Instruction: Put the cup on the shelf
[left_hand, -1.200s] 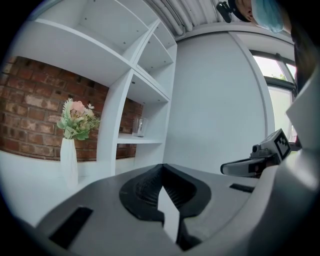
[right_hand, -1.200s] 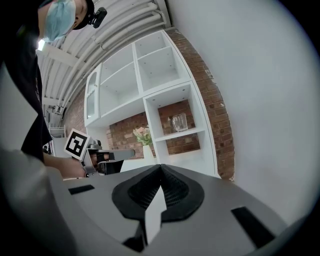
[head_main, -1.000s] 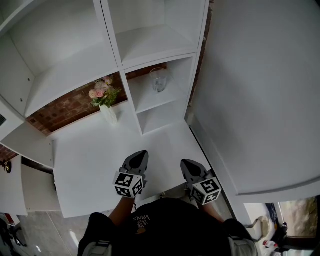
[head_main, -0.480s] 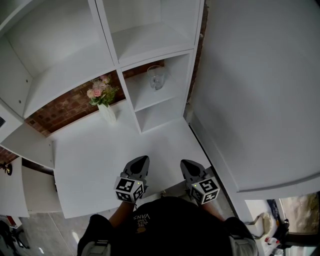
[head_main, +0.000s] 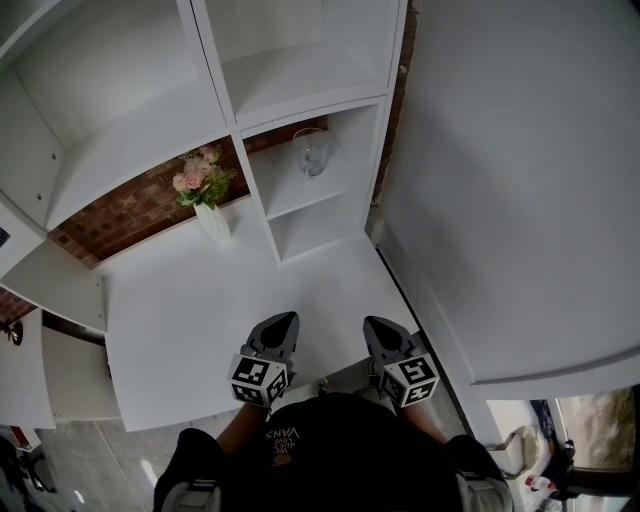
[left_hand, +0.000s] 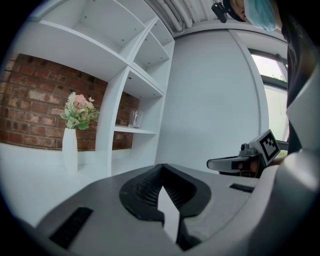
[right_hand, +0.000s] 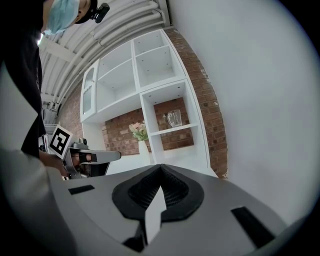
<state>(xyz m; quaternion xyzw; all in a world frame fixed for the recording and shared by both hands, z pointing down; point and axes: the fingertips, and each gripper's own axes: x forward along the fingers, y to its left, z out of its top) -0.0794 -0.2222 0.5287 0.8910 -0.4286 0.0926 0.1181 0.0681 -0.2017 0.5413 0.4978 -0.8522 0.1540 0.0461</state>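
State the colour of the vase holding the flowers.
White vase, clearest in the left gripper view.

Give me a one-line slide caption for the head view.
Glass cup standing on the shelf; left gripper and right gripper, both shut and empty, held at the table's near edge.

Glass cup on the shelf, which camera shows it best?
Head view: the glass cup appears largest there, upright in its shelf compartment. Both gripper views show it side-on, small and far, against the brick wall.
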